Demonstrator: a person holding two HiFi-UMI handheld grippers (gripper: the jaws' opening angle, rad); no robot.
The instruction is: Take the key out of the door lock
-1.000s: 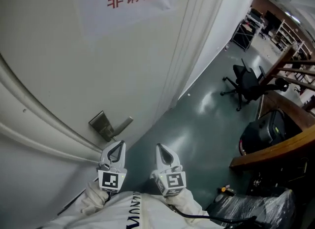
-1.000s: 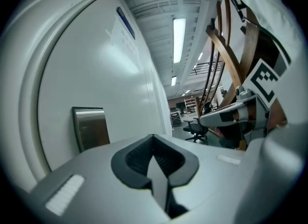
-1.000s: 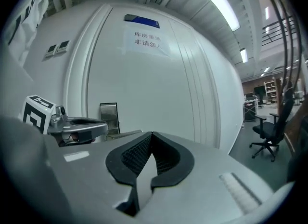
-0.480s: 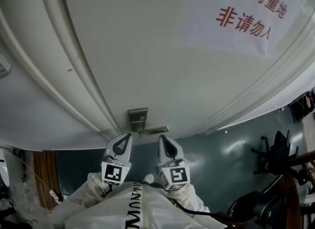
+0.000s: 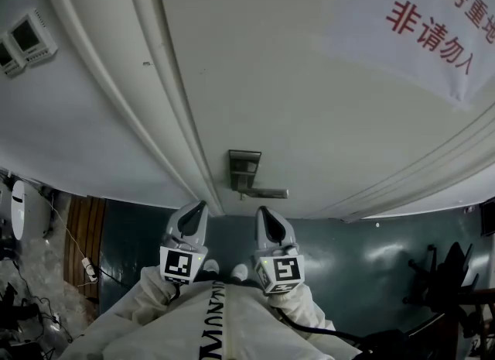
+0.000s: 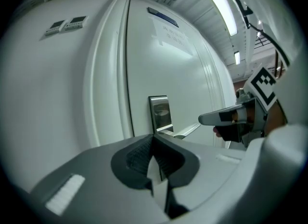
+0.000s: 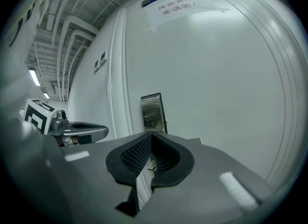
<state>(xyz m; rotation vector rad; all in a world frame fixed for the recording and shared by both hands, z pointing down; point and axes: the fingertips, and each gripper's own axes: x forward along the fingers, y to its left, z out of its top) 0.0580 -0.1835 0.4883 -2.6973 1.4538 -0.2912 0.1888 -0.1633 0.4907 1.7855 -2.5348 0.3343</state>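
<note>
A steel lock plate [image 5: 244, 169] with a lever handle [image 5: 269, 192] sits on the white door [image 5: 309, 95]. I cannot make out a key in the head view. My left gripper [image 5: 198, 209] and right gripper [image 5: 264, 214] are side by side just short of the handle, both shut and empty, touching nothing. The left gripper view has the lock plate [image 6: 160, 113] above the left gripper [image 6: 154, 137], with the right gripper [image 6: 211, 118] at its right. In the right gripper view the lock plate [image 7: 152, 112] stands just over the right gripper [image 7: 151, 135]. A small metal bit [image 7: 155, 167] shows behind the jaws, unidentifiable.
A paper notice with red characters [image 5: 441, 25] hangs on the door's upper right. The door frame moulding [image 5: 166, 118] runs left of the lock. Two wall control panels [image 5: 23, 37] sit at far left. An office chair [image 5: 448, 281] stands on the green floor at right.
The whole view has swung round to face the door squarely. The lock plate has gone from lower left to the middle, and both grippers now point at it, still shut.
</note>
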